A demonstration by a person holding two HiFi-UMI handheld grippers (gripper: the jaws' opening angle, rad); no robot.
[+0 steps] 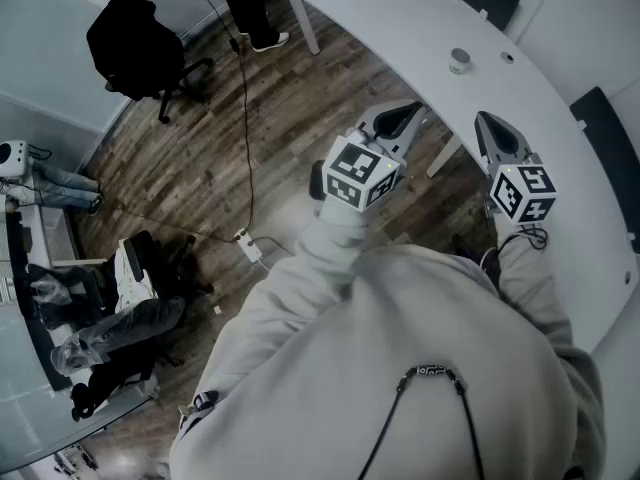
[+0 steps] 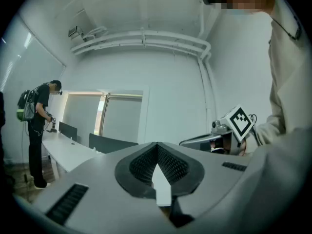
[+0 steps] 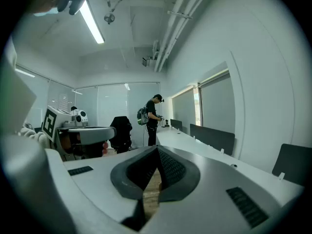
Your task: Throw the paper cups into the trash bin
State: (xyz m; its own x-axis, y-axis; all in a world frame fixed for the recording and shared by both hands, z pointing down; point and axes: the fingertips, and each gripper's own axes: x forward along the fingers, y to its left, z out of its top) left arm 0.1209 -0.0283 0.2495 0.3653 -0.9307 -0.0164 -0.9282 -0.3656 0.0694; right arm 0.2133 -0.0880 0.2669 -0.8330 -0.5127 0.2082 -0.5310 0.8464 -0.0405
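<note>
White counter (image 1: 400, 28) just ahead; my left hand-held gripper (image 1: 408, 116) and right hand-held gripper (image 1: 490, 128) are both pinched closed, nothing between jaws.

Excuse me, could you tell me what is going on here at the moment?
A person in a light hoodie stands by a long white table, holding a tool in each hand. The left tool and the right tool point towards the table, both shut with nothing between their jaws. No paper cup or trash bin can be made out. A small round thing on the table is too small to identify. Another person stands farther along the table.
</note>
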